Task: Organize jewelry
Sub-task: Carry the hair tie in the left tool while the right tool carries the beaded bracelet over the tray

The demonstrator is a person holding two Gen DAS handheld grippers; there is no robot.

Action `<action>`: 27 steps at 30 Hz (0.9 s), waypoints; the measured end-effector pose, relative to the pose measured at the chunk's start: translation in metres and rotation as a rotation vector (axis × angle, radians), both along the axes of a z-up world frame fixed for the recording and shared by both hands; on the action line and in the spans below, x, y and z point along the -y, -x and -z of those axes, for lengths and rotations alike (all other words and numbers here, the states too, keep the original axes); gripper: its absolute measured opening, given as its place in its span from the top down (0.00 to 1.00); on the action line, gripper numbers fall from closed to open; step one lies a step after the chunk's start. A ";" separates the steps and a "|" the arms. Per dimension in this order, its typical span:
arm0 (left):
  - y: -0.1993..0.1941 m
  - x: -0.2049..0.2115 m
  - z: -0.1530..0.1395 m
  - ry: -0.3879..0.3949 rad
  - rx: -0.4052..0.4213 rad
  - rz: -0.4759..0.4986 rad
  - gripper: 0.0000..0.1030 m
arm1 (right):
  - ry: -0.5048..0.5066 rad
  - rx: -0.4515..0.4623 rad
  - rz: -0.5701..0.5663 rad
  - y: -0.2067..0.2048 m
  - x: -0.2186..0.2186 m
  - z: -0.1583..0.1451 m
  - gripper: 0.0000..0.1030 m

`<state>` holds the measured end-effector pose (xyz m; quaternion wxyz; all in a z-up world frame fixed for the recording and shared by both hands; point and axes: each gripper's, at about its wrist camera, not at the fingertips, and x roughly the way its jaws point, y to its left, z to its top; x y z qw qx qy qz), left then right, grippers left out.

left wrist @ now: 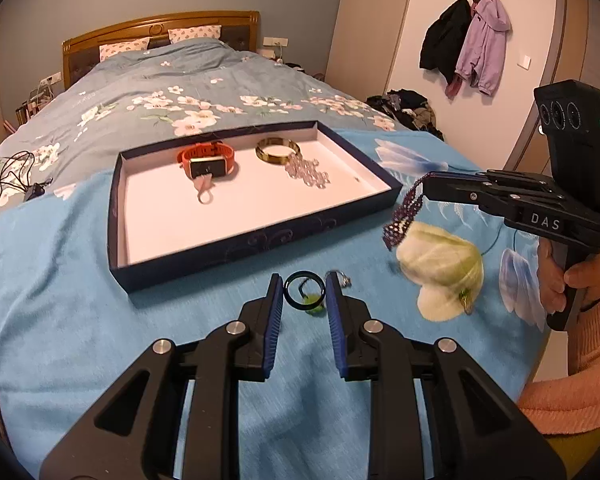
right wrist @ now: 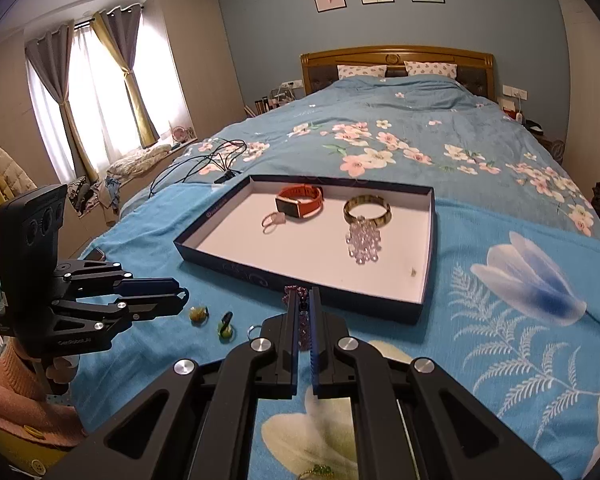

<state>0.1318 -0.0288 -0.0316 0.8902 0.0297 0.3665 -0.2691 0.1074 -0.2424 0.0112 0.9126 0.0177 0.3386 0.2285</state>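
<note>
Between my left claw's [left wrist: 300, 294] blue pads sits a dark ring [left wrist: 304, 289], jaws narrowly parted and gripping it above the blue blanket [left wrist: 80, 320]. My right claw [right wrist: 305, 300] is clamped shut on a purple bead bracelet [left wrist: 404, 216], dangling beside the tray [left wrist: 256, 240].

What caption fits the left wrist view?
Left tongs grip a dark ring; right tongs dangle a purple beaded bracelet beside the tray.
</note>
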 end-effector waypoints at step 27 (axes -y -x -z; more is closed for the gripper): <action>-0.051 -0.006 -0.018 -0.015 0.054 -0.072 0.79 | -0.031 0.044 0.014 -0.043 -0.004 -0.019 0.97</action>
